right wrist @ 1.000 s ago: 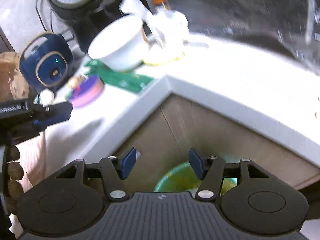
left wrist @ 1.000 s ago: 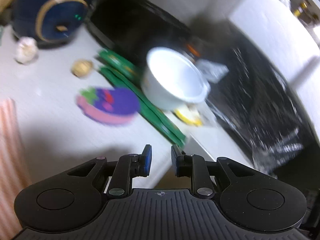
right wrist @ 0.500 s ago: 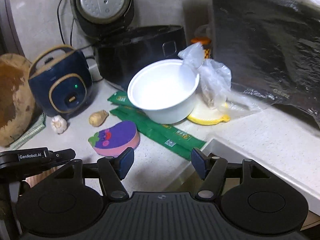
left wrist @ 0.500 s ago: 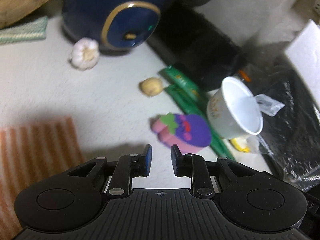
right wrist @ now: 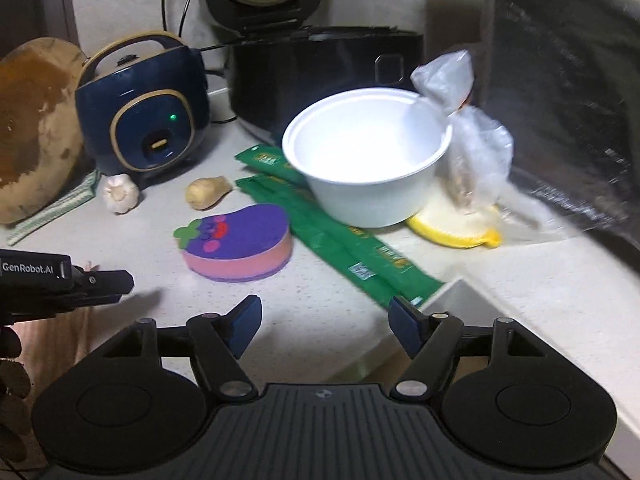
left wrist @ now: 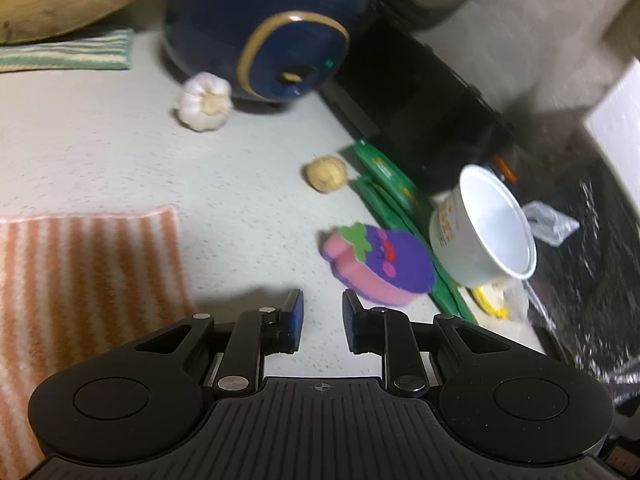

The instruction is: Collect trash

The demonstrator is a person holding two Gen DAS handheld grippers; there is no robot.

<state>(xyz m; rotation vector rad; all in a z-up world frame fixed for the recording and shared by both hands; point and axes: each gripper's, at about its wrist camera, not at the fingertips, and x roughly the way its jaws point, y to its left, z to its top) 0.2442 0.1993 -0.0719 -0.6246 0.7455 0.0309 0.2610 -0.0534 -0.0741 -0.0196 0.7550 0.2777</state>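
A white disposable bowl (right wrist: 366, 160) stands on green wrapper packets (right wrist: 352, 256) on the counter; it also shows in the left wrist view (left wrist: 486, 228). A clear plastic bag (right wrist: 468, 148) rests on a yellow lid (right wrist: 454, 228) beside the bowl. A purple eggplant sponge (right wrist: 240, 246) lies left of the packets, also seen in the left wrist view (left wrist: 380, 262). My right gripper (right wrist: 326, 320) is open and empty, low over the counter edge before the packets. My left gripper (left wrist: 322, 320) is narrowly open and empty, just short of the sponge.
A blue rice cooker (right wrist: 146, 120), a black cooker (right wrist: 320, 68) and a wooden board (right wrist: 32, 120) stand at the back. A garlic bulb (left wrist: 204, 102), a ginger piece (left wrist: 326, 172) and a striped cloth (left wrist: 80, 280) lie on the counter. A black foil-covered appliance (right wrist: 560, 92) is at right.
Both grippers moved from the counter edge and the bin below toward the counter items. The bowl, packets and sponge now lie closer ahead of the right gripper. Nothing was grasped.
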